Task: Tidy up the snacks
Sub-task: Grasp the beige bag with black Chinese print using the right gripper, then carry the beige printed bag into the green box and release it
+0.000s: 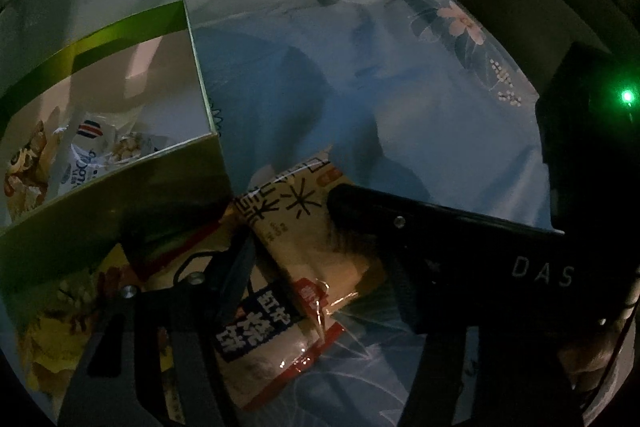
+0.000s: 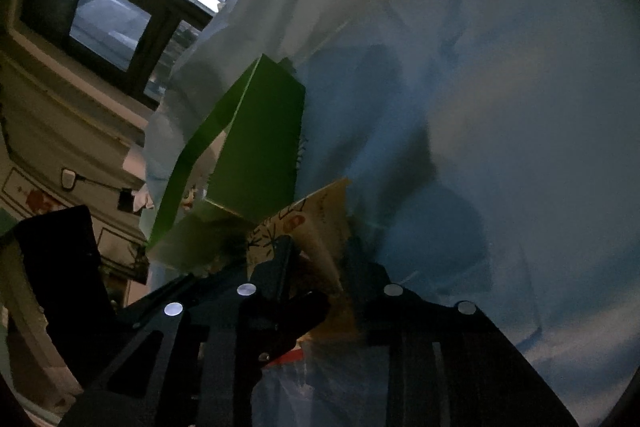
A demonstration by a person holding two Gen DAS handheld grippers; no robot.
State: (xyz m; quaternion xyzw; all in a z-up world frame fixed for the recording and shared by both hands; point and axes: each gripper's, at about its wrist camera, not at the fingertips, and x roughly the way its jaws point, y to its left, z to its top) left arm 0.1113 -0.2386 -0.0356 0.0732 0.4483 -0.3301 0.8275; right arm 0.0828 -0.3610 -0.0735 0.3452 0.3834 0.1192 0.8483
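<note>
As both tools (image 2: 316, 259) pinched a snack packet (image 1: 304, 247) on the bed (image 1: 400, 87), the green box (image 1: 120, 211) stood beside it, ready for filling.

The right gripper (image 2: 316, 259), two black fingers, clamps a beige printed snack packet (image 2: 320, 219) on pale blue floral bedding (image 2: 520, 107). Just left and beyond stands an open green cardboard box (image 2: 260, 147). A dark-framed window (image 2: 132, 7) lies far left.
</note>
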